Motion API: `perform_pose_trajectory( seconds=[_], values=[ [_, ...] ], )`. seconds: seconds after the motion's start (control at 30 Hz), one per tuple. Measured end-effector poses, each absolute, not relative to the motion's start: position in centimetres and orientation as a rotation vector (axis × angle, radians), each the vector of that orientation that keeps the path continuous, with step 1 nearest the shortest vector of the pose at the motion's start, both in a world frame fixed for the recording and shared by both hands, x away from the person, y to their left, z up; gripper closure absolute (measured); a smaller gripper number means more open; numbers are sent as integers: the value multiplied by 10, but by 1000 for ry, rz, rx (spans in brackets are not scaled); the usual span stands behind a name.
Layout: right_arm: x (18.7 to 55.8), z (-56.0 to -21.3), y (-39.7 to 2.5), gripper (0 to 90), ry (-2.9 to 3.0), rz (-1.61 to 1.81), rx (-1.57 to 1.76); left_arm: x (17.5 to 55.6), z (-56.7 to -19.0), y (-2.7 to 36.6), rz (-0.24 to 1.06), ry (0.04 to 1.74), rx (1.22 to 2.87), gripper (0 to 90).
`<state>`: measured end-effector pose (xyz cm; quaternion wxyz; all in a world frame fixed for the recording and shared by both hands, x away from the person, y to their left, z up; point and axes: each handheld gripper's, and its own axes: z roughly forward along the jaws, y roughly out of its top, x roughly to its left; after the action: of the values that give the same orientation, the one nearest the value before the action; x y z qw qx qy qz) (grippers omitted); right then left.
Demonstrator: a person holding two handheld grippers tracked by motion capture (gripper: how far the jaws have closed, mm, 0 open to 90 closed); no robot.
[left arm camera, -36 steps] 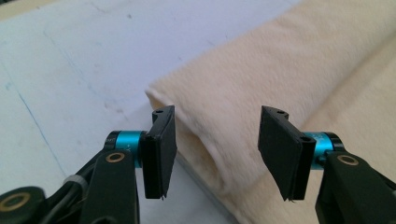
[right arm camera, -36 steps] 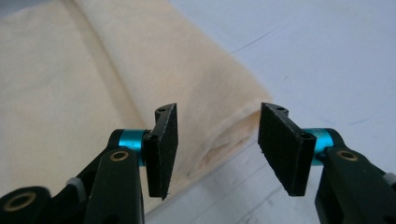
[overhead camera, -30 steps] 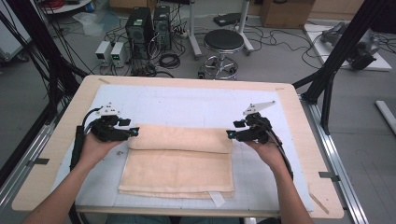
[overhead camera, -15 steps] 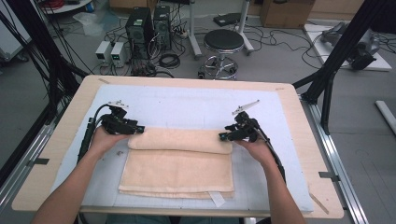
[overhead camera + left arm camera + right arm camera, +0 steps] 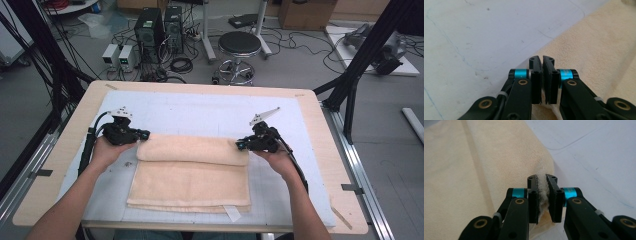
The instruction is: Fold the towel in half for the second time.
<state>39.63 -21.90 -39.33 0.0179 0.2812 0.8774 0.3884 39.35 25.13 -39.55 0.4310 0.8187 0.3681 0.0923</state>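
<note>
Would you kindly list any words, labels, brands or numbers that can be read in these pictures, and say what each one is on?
No text can be read in any view.
White tag at the near edge of the folded towel: too small to tell if it is printed.
Front panels of the two small white boxes on the floor: too blurred to read.
Left hand-held gripper and right hand-held gripper: no markings show.

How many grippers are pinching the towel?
2. The left gripper is shut on the towel at the far left end of its fold. The right gripper is shut on the far right end, with cloth squeezed between its jaws in the right gripper view.
</note>
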Motion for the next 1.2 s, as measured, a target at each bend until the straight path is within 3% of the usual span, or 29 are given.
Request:
perform_pose_trajectory(
  seconds=[0.4, 0.83, 0.93, 1.1, 1.2],
  values=[
    [370, -377, -218, 811, 2696, 1214, 768, 349, -384, 260, 293, 818, 2031, 857],
    [298, -378, -221, 778, 2684, 1259, 604, 267, -389, 267, 309, 683, 2060, 854],
    [288, -378, -224, 665, 2694, 1282, 575, 255, -387, 268, 312, 667, 2061, 766],
    [292, -377, -227, 588, 2676, 1299, 611, 261, -382, 266, 341, 672, 2070, 598],
    [298, -384, -222, 570, 2692, 1247, 606, 269, -389, 261, 309, 666, 2088, 582]
  ],
)
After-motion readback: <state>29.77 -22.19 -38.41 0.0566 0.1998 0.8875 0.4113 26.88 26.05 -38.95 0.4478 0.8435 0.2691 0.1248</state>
